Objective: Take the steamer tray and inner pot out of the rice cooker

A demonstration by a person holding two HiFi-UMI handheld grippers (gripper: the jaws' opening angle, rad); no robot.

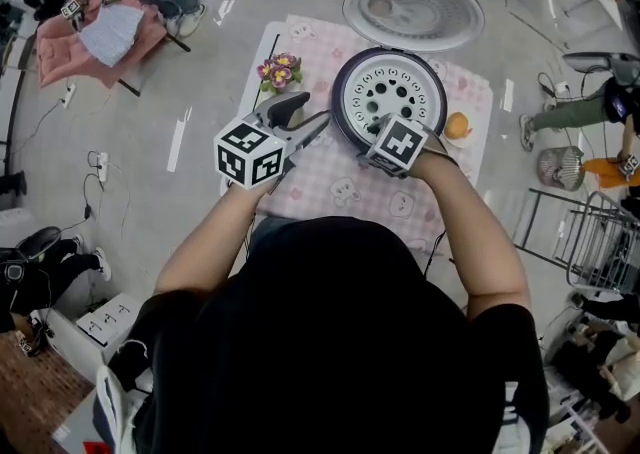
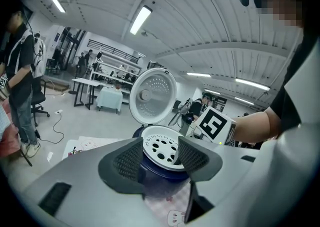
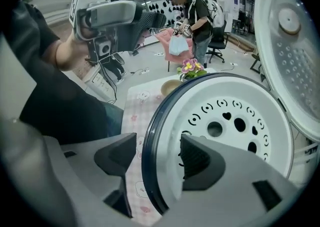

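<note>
Steamer tray (image 1: pixel 392 90) (image 2: pixel 159 146) (image 3: pixel 235 121) lies flat in the mouth of the rice cooker (image 1: pixel 338 110) (image 2: pixel 165 172) (image 3: pixel 149 157), holed face up. It is round, so no long side shows. The cooker stands on the far right of a checked cloth (image 1: pixel 330 182), with its lid (image 1: pixel 413 10) (image 2: pixel 152 93) (image 3: pixel 295 46) open and tipped back on the far side. The right gripper (image 1: pixel 378 128) (image 3: pixel 157 158) is at the near rim, its jaws wide: one is outside the dark wall, the other over the tray's edge. The left gripper (image 1: pixel 303 117) (image 2: pixel 160 156) hangs left of the cooker, jaws wide with nothing between them. The inner pot is hidden under the tray. The right gripper covers the tray's near edge in the head view.
</note>
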